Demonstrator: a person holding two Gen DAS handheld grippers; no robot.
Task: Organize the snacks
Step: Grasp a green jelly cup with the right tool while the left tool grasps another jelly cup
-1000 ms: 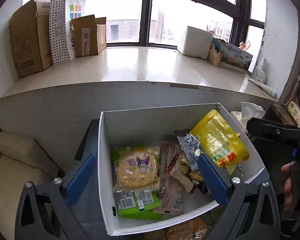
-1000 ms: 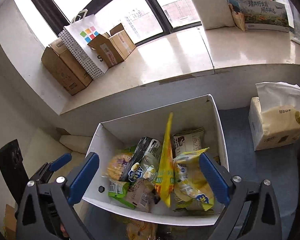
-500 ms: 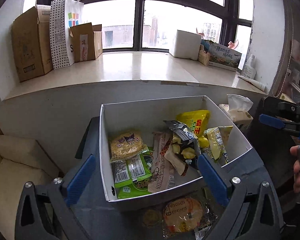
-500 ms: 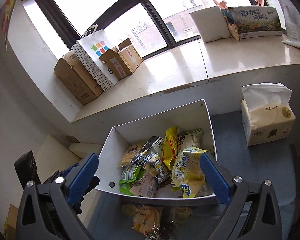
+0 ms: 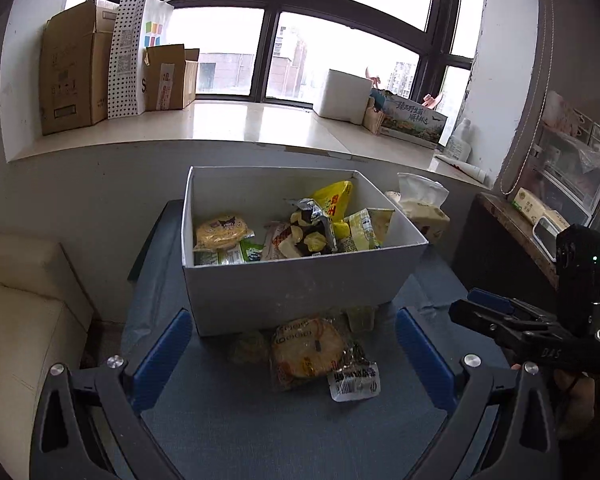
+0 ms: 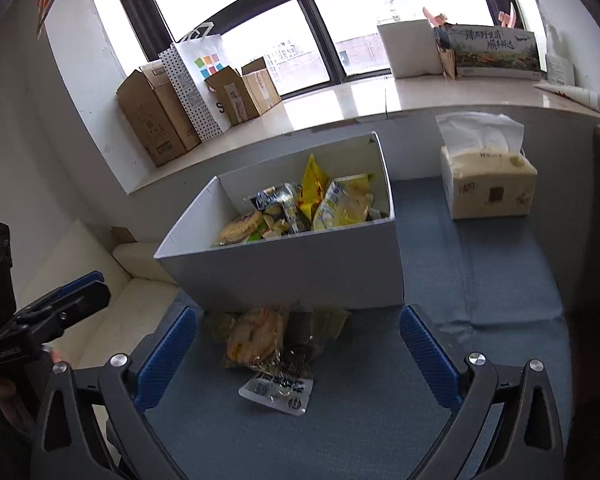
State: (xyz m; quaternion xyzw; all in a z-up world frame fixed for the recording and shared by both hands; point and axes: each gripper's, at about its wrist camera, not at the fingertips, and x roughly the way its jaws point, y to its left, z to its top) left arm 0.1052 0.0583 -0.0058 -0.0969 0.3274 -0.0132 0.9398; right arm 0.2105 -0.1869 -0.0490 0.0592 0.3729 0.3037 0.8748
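Snacks are split between two places: most sit piled inside the white box (image 5: pixel 300 280) on the blue tabletop (image 5: pixel 260 420), among them a round yellow biscuit pack (image 5: pixel 220 232), a tall yellow bag (image 5: pixel 334 204) and a dark foil packet (image 5: pixel 312 224), while a small heap lies loose on the tabletop, right against the box's near wall. That heap holds a round cracker pack (image 5: pixel 308 348), a small clear packet with a barcode (image 5: pixel 354 382) and a few dimmer wrappers I cannot make out. The left tool (image 5: pixel 292 360) hangs above the loose heap with its jaws spread wide and nothing between them; the right tool (image 6: pixel 296 356) is likewise wide open and empty over the same heap. A tissue pack (image 6: pixel 488 184) stands beside the box and plays no part. The step in hand looks like picking up the stragglers, with most of the sorting into the box apparently done. The next move probably calls for one tool to come down over a single packet, likely the round cracker pack on top, and close gently, since the thin crinkly film may slip or drag its neighbours along, then lift it clear over the box wall.
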